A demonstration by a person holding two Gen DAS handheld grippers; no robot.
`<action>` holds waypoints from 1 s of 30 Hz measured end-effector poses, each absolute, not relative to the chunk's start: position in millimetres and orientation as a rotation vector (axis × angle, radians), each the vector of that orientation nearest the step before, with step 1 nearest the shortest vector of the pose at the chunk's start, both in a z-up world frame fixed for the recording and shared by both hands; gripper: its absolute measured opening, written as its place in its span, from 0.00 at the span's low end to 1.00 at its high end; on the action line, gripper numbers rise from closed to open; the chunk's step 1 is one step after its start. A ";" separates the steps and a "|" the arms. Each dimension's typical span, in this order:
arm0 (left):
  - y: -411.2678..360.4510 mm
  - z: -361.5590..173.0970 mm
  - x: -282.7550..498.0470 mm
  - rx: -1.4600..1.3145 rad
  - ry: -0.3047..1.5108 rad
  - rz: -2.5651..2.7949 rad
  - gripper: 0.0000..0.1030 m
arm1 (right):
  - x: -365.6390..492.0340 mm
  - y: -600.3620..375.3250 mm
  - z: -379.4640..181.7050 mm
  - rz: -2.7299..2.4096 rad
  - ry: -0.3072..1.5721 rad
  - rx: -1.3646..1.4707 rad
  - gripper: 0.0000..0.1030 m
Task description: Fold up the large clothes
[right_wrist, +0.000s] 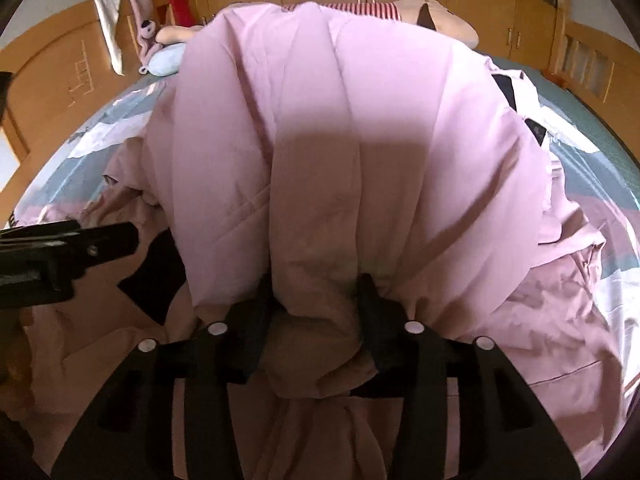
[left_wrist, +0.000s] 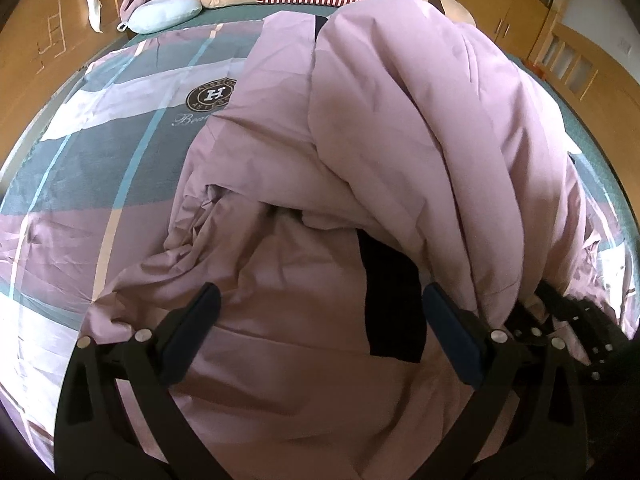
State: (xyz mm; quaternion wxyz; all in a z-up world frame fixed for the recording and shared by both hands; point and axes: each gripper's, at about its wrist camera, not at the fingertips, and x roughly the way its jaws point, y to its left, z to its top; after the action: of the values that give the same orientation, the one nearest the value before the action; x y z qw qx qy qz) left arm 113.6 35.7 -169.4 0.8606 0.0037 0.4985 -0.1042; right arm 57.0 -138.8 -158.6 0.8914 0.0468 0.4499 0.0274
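Puffy pink coat [right_wrist: 360, 152] with black trim, bunched in right gripper [right_wrist: 316, 316] jaws, left gripper [left_wrist: 320, 320] jaws wide, empty

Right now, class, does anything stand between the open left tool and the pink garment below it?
Nothing visible does. The left tool hangs open directly over the pink garment, only bare fabric between its fingers. The right tool already grips a bunched fold.

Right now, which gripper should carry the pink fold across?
Right. The right gripper is already shut on a bunched fold of the pink garment, lifted off the bed. The left gripper hangs open above flat fabric, gripping nothing.
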 end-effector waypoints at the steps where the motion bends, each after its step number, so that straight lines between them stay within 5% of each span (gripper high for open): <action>1: 35.4 -168.6 112.7 0.007 1.045 -0.219 0.98 | 54.9 -139.5 -151.6 0.062 0.930 0.081 0.62; 4: 38.6 -166.4 113.2 -0.015 1.047 -0.225 0.98 | 40.3 -144.6 -123.1 0.044 0.852 0.080 0.82; 8: 46.1 -164.5 115.5 -0.049 1.048 -0.220 0.98 | 29.0 -153.0 -84.5 0.010 0.612 0.134 0.83; 14: 48.6 -166.1 118.1 -0.054 1.050 -0.218 0.98 | 82.7 -147.9 -150.7 0.039 0.847 0.190 0.83; 17: 48.6 -166.7 118.7 -0.049 1.050 -0.219 0.98 | 85.1 -133.1 -183.1 0.000 0.866 0.100 0.94; 30: 51.7 -168.9 120.4 -0.064 1.064 -0.223 0.98 | 57.6 -134.7 -161.2 0.036 0.936 0.115 0.99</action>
State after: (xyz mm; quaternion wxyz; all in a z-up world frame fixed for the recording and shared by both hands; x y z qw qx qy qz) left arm 120.4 51.7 -168.9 0.8555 -0.0305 0.5059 -0.1060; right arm 57.6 -134.7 -161.2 0.8908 0.0554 0.4507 0.0174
